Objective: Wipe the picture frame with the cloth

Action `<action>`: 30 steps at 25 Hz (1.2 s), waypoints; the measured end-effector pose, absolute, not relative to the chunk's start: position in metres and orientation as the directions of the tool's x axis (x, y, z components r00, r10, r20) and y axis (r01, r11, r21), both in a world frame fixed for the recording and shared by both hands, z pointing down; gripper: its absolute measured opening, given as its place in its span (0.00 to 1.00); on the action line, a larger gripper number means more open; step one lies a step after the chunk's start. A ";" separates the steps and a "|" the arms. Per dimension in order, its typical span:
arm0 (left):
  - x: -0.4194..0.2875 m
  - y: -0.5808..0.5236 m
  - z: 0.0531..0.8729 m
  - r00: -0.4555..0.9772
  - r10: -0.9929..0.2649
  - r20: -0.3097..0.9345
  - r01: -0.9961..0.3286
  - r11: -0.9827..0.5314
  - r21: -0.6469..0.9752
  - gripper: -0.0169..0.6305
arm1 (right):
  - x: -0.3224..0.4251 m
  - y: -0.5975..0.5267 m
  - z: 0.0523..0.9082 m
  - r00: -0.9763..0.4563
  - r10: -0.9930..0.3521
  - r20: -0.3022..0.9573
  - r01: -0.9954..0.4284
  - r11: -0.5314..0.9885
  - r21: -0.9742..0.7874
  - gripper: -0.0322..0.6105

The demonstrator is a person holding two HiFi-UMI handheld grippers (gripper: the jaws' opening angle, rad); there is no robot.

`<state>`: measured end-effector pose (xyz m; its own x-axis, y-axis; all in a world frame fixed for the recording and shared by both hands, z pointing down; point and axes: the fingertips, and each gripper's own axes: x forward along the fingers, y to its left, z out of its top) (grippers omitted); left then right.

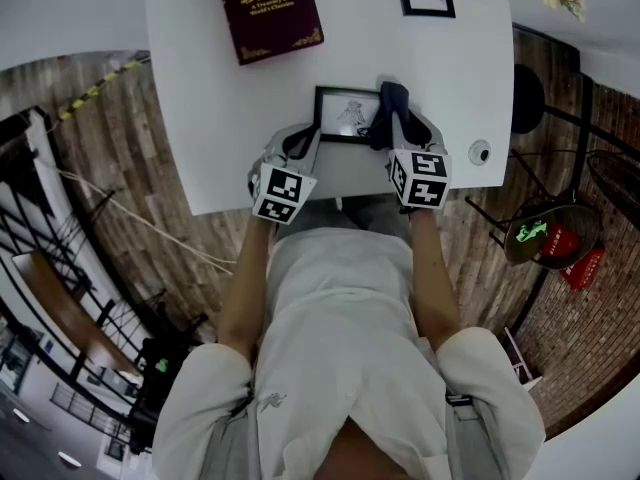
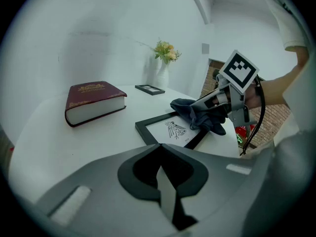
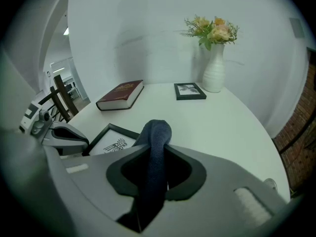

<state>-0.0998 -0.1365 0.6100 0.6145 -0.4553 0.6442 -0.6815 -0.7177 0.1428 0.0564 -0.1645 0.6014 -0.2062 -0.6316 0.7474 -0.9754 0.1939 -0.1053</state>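
Here the right tool holds the cloth against the picture frame.

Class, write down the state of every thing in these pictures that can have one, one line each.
left gripper, shut, holding nothing.
right gripper, shut on the cloth.
cloth, bunched, lying over one edge of the picture frame.
picture frame, lying flat on the table, face up.
book, closed, lying flat.
small frame, lying flat.
vase, upright, holding flowers.
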 end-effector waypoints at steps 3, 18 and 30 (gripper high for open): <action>-0.099 -0.136 0.609 0.616 -0.453 0.644 -0.679 -0.721 0.142 0.06 | 0.069 -0.161 0.604 -0.180 -0.625 0.760 -0.980 0.184 -0.080 0.15; -0.099 -0.137 0.610 0.620 -0.450 0.643 -0.674 -0.725 0.143 0.06 | 0.050 -0.152 0.555 -0.221 -0.678 0.701 -0.970 0.225 -0.087 0.15; -0.098 -0.137 0.609 0.620 -0.451 0.642 -0.672 -0.728 0.137 0.06 | -0.027 -0.144 0.554 -0.386 -0.617 0.686 -0.910 0.377 -0.173 0.15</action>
